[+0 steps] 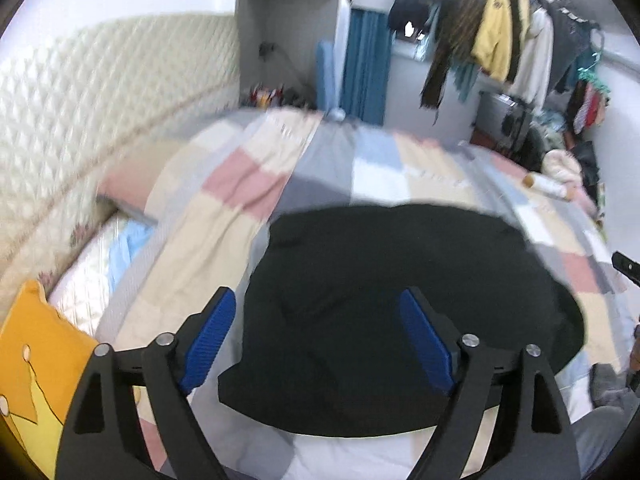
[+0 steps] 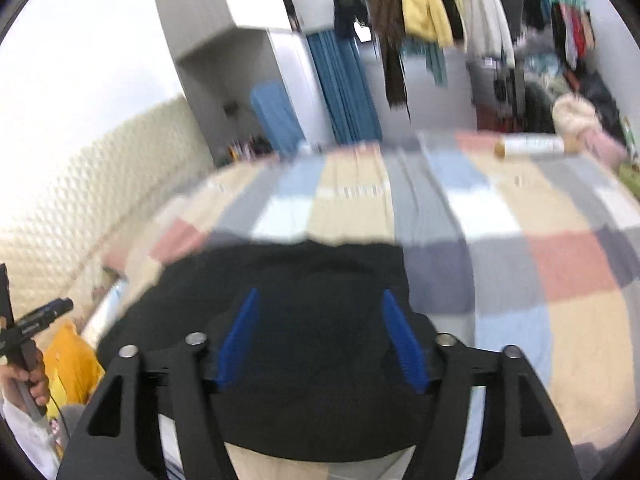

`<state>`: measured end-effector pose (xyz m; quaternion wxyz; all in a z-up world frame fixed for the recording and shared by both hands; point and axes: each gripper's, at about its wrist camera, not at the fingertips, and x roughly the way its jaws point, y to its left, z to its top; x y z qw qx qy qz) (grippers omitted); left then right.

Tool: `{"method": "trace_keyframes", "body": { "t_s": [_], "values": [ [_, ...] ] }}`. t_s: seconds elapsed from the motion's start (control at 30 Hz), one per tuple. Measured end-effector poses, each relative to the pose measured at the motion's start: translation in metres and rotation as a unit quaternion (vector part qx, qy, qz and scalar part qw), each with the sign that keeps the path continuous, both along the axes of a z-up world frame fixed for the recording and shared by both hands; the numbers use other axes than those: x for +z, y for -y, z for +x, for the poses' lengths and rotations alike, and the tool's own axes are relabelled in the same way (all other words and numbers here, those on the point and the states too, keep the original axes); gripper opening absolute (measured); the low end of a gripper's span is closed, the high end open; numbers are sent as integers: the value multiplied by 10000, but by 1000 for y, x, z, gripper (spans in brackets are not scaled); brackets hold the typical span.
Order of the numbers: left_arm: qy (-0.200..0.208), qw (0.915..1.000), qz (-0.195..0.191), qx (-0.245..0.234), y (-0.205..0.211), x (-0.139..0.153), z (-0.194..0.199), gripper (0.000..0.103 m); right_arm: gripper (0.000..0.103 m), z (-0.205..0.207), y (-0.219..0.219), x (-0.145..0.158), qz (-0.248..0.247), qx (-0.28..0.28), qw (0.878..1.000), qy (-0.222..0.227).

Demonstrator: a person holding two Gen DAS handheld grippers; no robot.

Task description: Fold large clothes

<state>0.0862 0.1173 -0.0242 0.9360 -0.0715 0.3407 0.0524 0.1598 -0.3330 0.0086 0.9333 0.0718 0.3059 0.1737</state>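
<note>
I read both claws as wide, with nothing between the pads of either.

Left claw (image 1: 316, 334): the jaws stand far apart. The blue pads (image 1: 210, 336) face each other with open air between them. The black garment (image 1: 384, 304) lies below and ahead of this claw, flat on the quilt (image 1: 248, 184), and no pad touches it. Its near edge falls just under the claw's frame; its far edge sits well ahead. The cloth looks doubled over, with a rounded outline, though blur hides the seams.

Right claw (image 2: 318, 338): the jaws are also spread, a little less than the left. The same garment (image 2: 280, 280) lies directly below and ahead of it, again clear of the pads. The quilt (image 2: 540, 260) runs on to the right of this claw and beyond it.

Positions relative to the left claw:
- Left and below: an orange pillow (image 1: 36, 360), at the edge of the bed.
- Left and ahead: a padded headboard (image 1: 100, 100).
- Far ahead and right: a roll (image 1: 548, 187) near the quilt's far edge.
- Far ahead, high: hanging clothes (image 1: 496, 32), with a blue curtain (image 1: 366, 64) to their left.

Positions relative to the right claw:
- Far left and low: the person's hand (image 2: 30, 376) grips the other tool's handle.
- Far ahead and right: the same roll (image 2: 528, 145).

Both views are blurred.
</note>
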Motion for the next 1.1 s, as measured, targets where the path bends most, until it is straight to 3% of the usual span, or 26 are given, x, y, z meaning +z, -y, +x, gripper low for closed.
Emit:
{"method": "trace_keyframes", "body": {
  "t_s": [0.1,0.17,0.37,0.43,0.67,0.9,1.1],
  "values": [
    [315,9994,-51,-155,13,33,-11,92,71,-22,-3,39,142,12,9988,477],
    [529,9983,-20,-223,22,51,-21,103,78,-37,-8,62,194,27,9967,791],
    [910,9950,34,-414,48,89,-52,103,90,-80,-23,104,189,109,9888,1477],
    [1018,9937,18,-473,55,97,-64,103,103,-92,-28,111,149,115,9856,1679],
    [1420,9872,-75,-716,74,114,-99,103,103,-126,-39,112,235,374,9798,1953],
    [1516,9854,62,-768,91,114,-119,103,103,-157,-46,99,190,321,9767,2112],
    [1516,9851,-47,-813,97,104,-134,103,103,-175,-57,83,85,280,9774,2094]
  ]
}}
